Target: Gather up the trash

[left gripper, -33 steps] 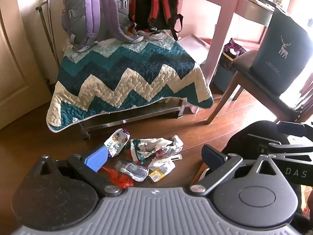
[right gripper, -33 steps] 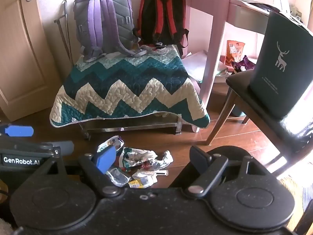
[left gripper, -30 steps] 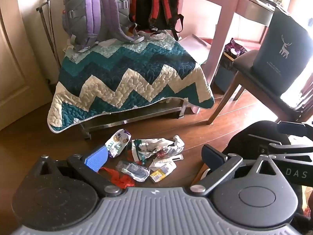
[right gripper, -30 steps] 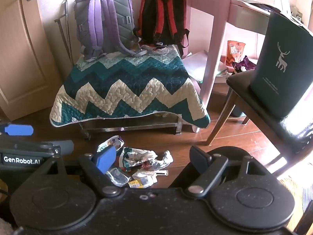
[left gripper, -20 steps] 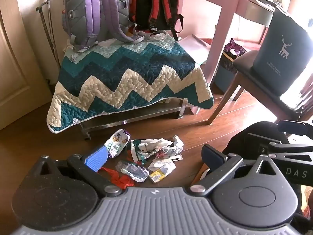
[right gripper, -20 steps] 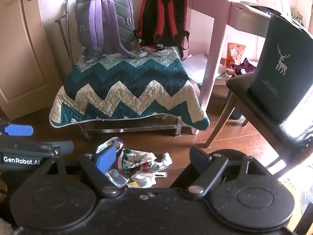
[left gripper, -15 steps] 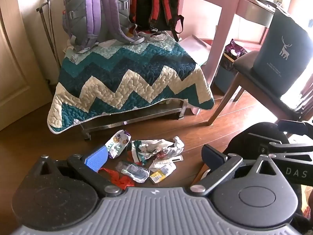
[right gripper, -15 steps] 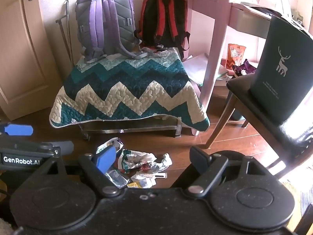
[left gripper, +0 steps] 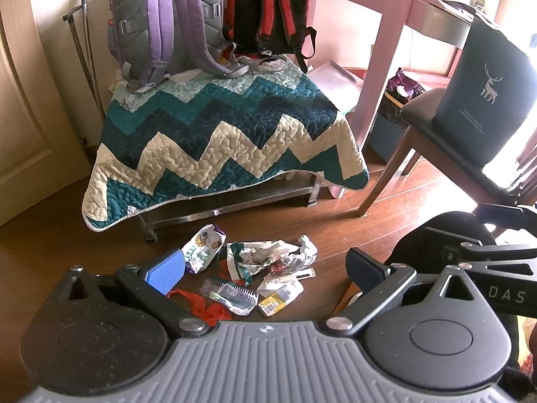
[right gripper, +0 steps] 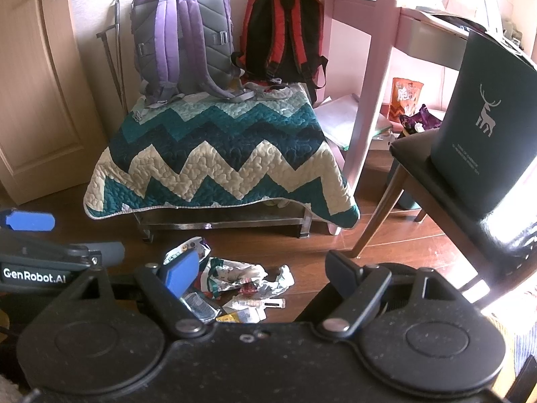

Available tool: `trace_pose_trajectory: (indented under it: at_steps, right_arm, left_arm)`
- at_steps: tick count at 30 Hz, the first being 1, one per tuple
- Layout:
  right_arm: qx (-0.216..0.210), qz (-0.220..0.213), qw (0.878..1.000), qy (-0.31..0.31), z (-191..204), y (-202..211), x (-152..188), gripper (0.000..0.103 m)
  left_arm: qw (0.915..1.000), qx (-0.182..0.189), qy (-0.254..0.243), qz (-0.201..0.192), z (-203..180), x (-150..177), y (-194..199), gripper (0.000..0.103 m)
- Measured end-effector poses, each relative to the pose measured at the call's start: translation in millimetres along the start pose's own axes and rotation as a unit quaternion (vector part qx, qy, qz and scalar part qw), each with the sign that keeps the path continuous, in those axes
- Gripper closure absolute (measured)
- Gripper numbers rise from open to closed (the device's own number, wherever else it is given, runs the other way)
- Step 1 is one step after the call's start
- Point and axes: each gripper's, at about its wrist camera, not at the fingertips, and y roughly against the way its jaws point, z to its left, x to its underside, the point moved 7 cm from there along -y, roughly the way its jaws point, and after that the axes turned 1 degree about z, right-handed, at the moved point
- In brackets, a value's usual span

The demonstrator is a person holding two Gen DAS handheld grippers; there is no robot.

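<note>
Trash pile [left gripper: 255, 275] on wooden floor [left gripper: 396, 208], just in front of low metal bench [left gripper: 231, 201]: cookie wrapper [left gripper: 203, 247] nearest the bench, crumpled white-and-green wrapper [left gripper: 268, 253] beside it, clear plastic tray [left gripper: 231, 297], red scrap [left gripper: 204, 307] and small yellow-labelled packet [left gripper: 278, 299] toward the cameras. Left gripper [left gripper: 265, 267] above the pile, fingers wide apart, nothing between them; right gripper [right gripper: 260, 268] likewise spread wide and empty, aimed at the same pile. Bench draped with zigzag quilt [left gripper: 221, 141], hem overhanging the front edge above the litter. Purple-grey backpack [left gripper: 164, 20] and red-black backpack [left gripper: 268, 6] upright at the rear, against the wall. Pink desk leg [left gripper: 379, 77] and wooden chair [right gripper: 433, 181] to the right, chair leg planted near the pile; dark deer-print bag [right gripper: 486, 124] on the seat. Door [right gripper: 37, 77] on the left. Open floor left of the pile and between pile and chair leg.
</note>
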Motion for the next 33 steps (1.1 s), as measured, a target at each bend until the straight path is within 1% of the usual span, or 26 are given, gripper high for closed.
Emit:
trace_pose_trajectory:
  at_steps: [14, 21, 24, 33]
  right_arm:
    - [0.003, -0.002, 1.000, 0.002, 1, 2, -4, 0.021]
    - [0.002, -0.002, 1.000, 0.005, 0, 3, 0, 0.021]
    - [0.003, -0.002, 1.000, 0.008, 4, 3, -12, 0.021]
    - [0.003, -0.002, 1.000, 0.007, 3, 3, -8, 0.021]
  left_arm:
    - [1.0000, 0.000, 0.000, -0.001, 2, -4, -1, 0.000]
    - [1.0000, -0.001, 0.002, -0.003, 5, -7, -1, 0.000]
    - [1.0000, -0.001, 0.000, -0.004, 7, -10, -1, 0.000]
    - [1.0000, -0.001, 0.000, -0.005, 10, -14, 1, 0.000]
